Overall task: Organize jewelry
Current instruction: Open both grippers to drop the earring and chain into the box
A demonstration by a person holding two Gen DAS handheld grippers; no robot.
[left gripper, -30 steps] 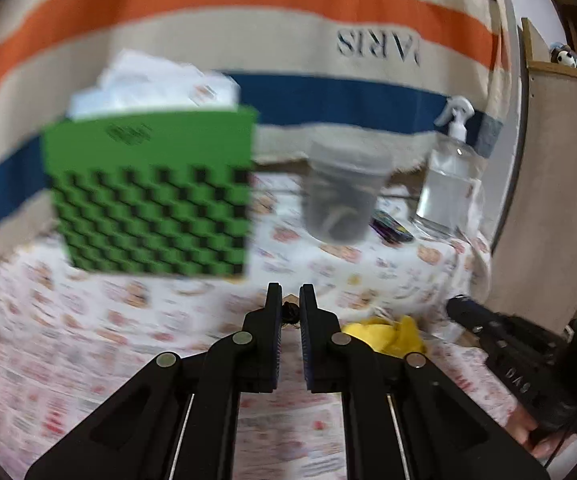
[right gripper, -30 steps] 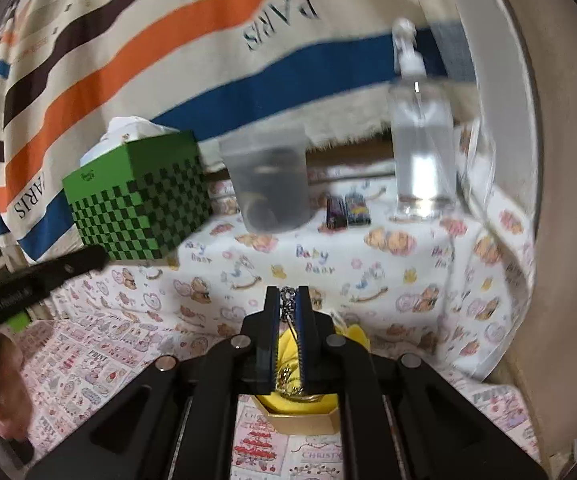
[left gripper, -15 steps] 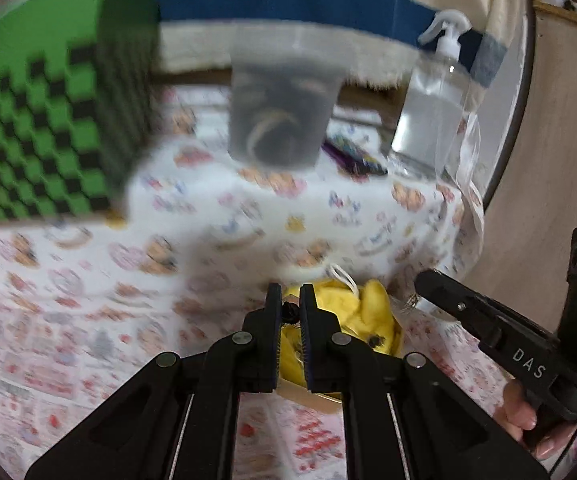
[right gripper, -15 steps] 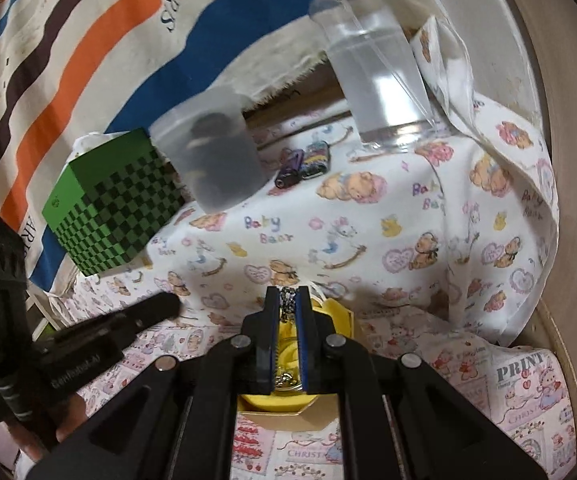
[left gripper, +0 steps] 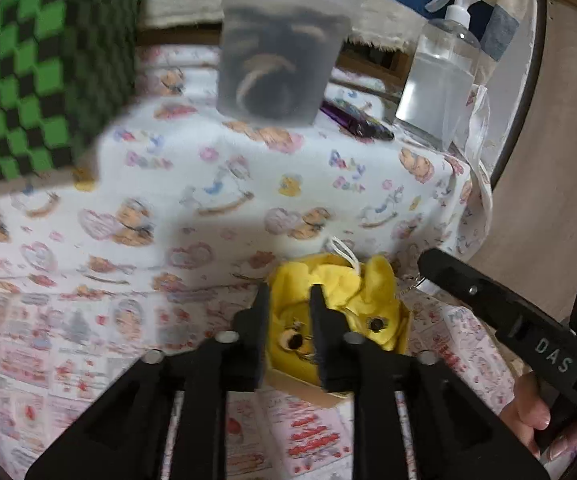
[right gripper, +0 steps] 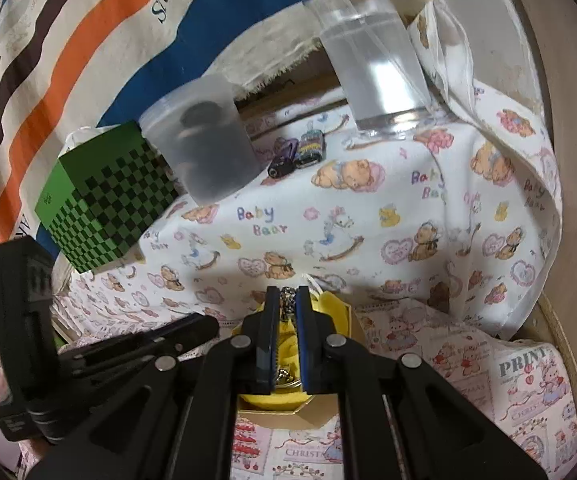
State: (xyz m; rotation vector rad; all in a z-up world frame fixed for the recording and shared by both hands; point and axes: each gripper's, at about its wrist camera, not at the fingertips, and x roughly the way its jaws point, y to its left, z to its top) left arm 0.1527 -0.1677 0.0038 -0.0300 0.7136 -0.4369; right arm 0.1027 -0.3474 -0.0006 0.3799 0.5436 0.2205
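Note:
A yellow cloth pouch [left gripper: 340, 312] with a face on it sits in a small cardboard box [left gripper: 300, 386] on the patterned cloth. My left gripper [left gripper: 288, 296] hovers just over the pouch, its jaws parted and empty. My right gripper [right gripper: 287, 300] is shut on a metal chain [right gripper: 287, 304] that hangs down between its fingers over the yellow pouch [right gripper: 328, 308]. The right gripper also shows in the left wrist view [left gripper: 488, 300], beside the pouch on its right.
A green checked box [left gripper: 44, 80] stands at the back left, a frosted plastic jar [left gripper: 276, 56] in the middle, a clear spray bottle [left gripper: 436, 76] at the right. Small dark items [right gripper: 298, 152] lie between jar and bottle. A wooden panel [left gripper: 548, 152] borders the right side.
My left gripper dropped toward the pouch and opened; the small dark piece it pinched is no longer between its fingers. My right gripper tilted and lowered with the chain still held.

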